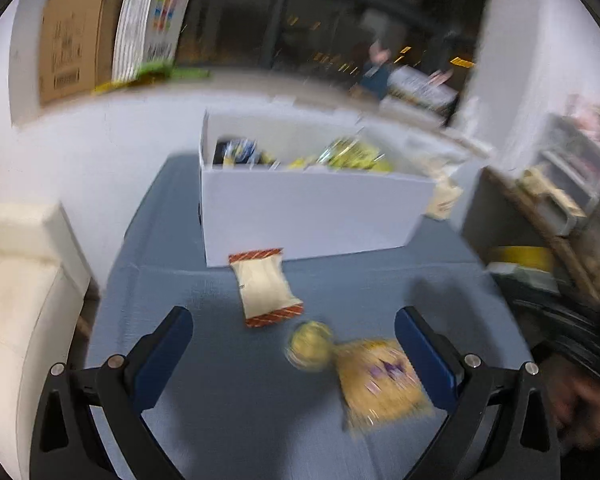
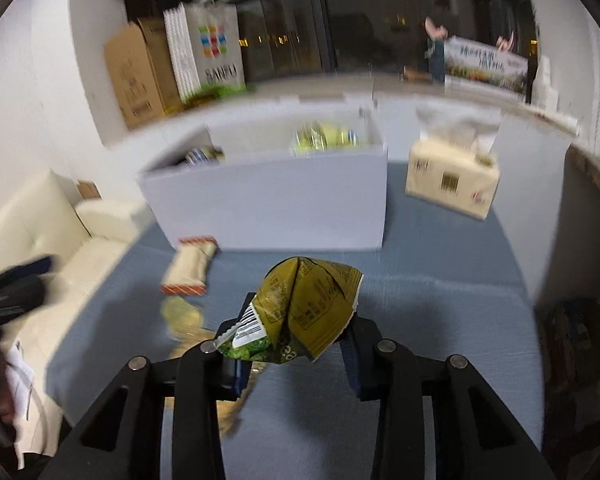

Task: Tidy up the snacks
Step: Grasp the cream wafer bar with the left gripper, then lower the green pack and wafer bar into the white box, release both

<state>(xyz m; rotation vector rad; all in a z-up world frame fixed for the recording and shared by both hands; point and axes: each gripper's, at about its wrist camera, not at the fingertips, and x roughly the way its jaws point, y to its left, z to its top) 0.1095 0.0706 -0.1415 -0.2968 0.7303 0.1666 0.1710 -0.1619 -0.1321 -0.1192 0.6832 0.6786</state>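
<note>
My right gripper [image 2: 296,320] is shut on an olive-green snack bag [image 2: 304,308] and holds it above the blue table, short of the white box [image 2: 268,196]. The box [image 1: 312,216] holds several snack packets. My left gripper [image 1: 294,328] is open and empty above the table. Between its fingers lie a cream packet with orange striped ends [image 1: 266,288], a round gold snack [image 1: 310,344] and a yellow packet with purple print [image 1: 382,384]. The cream packet [image 2: 190,266] and the gold snack [image 2: 182,314] also show in the right wrist view.
A tissue pack [image 2: 452,172] stands right of the box. A cream sofa [image 1: 16,280] is left of the table. Cardboard boxes [image 2: 140,76] and a printed bag [image 2: 216,52] stand on the ledge behind. Shelves with clutter [image 1: 560,200] are at the right.
</note>
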